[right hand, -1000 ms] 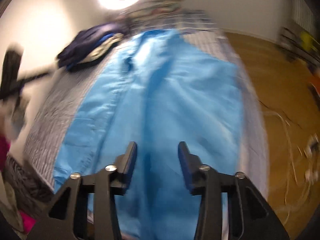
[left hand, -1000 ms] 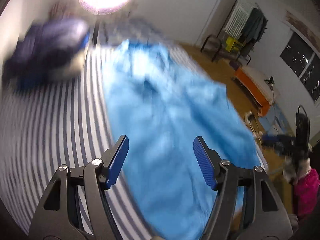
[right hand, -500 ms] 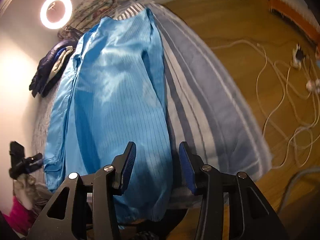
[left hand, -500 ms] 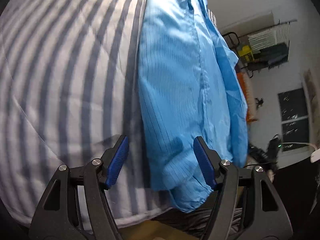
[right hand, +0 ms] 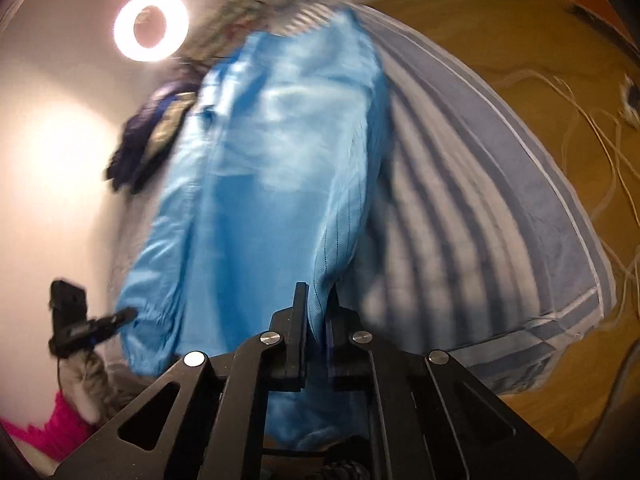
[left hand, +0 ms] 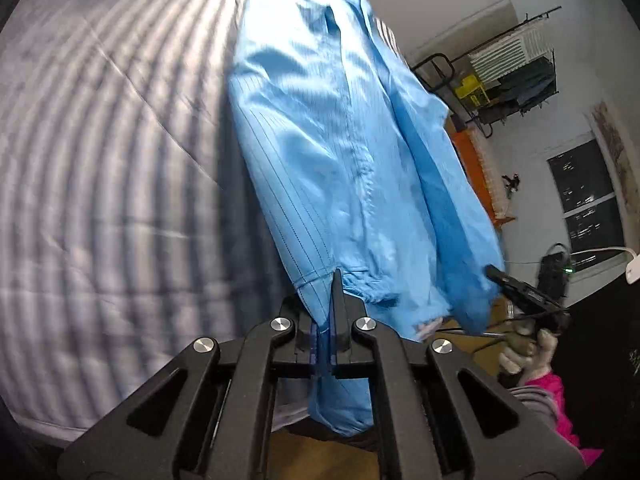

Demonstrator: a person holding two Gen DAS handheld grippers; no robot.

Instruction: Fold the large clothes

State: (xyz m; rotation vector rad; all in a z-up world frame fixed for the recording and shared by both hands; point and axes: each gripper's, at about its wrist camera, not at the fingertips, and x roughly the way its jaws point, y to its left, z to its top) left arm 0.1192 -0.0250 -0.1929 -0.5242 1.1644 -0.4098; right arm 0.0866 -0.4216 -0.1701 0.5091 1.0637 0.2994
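Observation:
A large light-blue garment [left hand: 340, 140] with fine dark lines lies lengthwise on the striped bed [left hand: 100, 160], its near end hanging over the bed's edge. My left gripper [left hand: 334, 280] is closing tight on the garment's left near edge, beside a gathered cuff, with blue cloth pinched between the pads. In the right wrist view the same garment [right hand: 272, 160] stretches away, and my right gripper [right hand: 318, 292] is closing on its right near edge, fabric squeezed between the fingers. Each gripper shows small in the other's view, at the opposite corner of the garment.
A dark pile of clothes [right hand: 148, 140] lies at the bed's far left, under a ring light [right hand: 151, 26]. White cables [right hand: 592, 120] trail over the wooden floor to the right. A clothes rack [left hand: 512, 72] and an orange bench [left hand: 476, 168] stand beyond. A pink sleeve [left hand: 560, 412] shows.
Both grippers came down from above the garment to its near end and rolled. Their jaws, open half a second ago, have shut on the blue fabric's two near edges.

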